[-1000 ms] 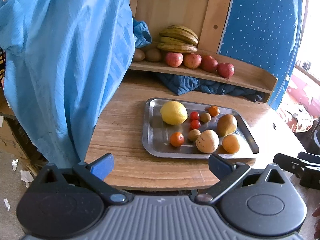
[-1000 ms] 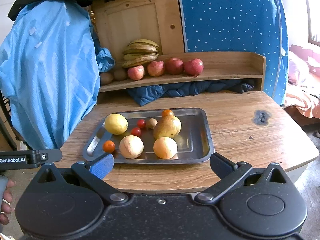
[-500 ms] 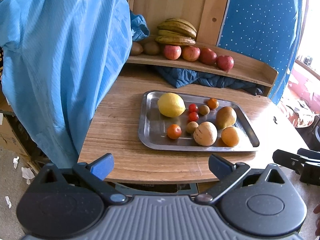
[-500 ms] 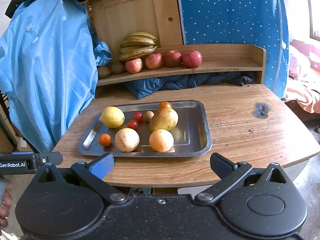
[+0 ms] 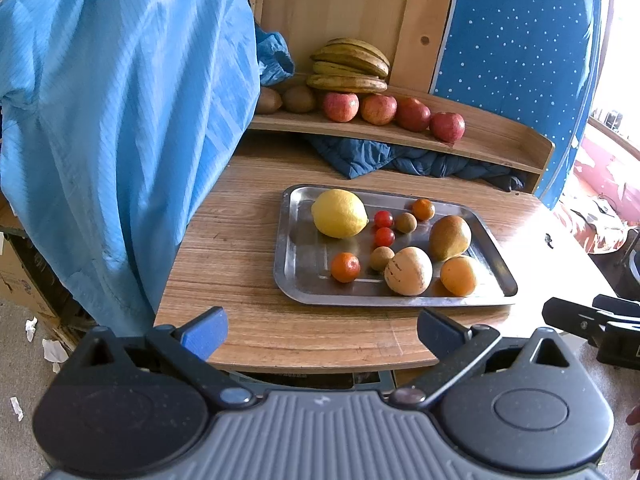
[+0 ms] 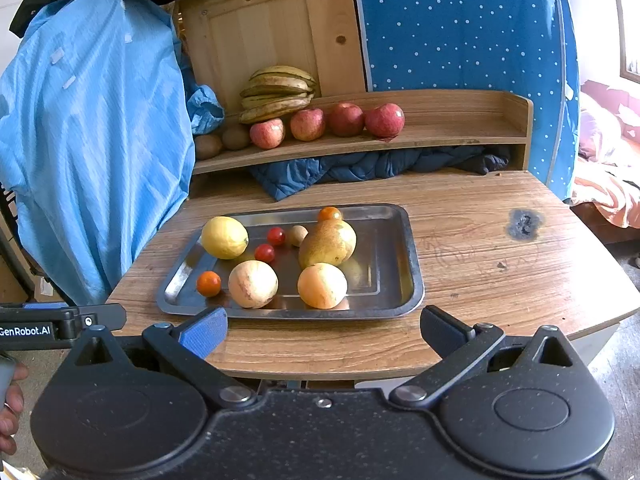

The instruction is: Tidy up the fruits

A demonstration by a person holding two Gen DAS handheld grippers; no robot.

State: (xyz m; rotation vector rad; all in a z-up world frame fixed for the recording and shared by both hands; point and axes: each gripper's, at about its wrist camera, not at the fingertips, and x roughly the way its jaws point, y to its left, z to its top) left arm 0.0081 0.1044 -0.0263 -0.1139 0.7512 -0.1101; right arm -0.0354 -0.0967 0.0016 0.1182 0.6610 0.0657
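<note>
A silver tray (image 6: 404, 248) sits on the wood-grain brown surface (image 6: 500, 280). It holds a yellow lemon (image 6: 224, 237), red cherry tomatoes (image 6: 276, 235) and a pale striped melon (image 5: 408, 271). Far: red apples (image 6: 384, 120), yellow-brown bananas (image 6: 280, 92), a white-dotted blue cloth (image 6: 460, 28).

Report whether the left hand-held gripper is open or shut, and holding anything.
Open and empty. The left hand-held gripper shows its fingers spread wide apart before the table edge, nothing between them.

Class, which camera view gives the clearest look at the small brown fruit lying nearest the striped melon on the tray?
The left wrist view: the small brown fruit shows whole, beside the striped melon. In the right wrist view the melon hides it; only the other brown fruit, farther back, shows there.
</note>
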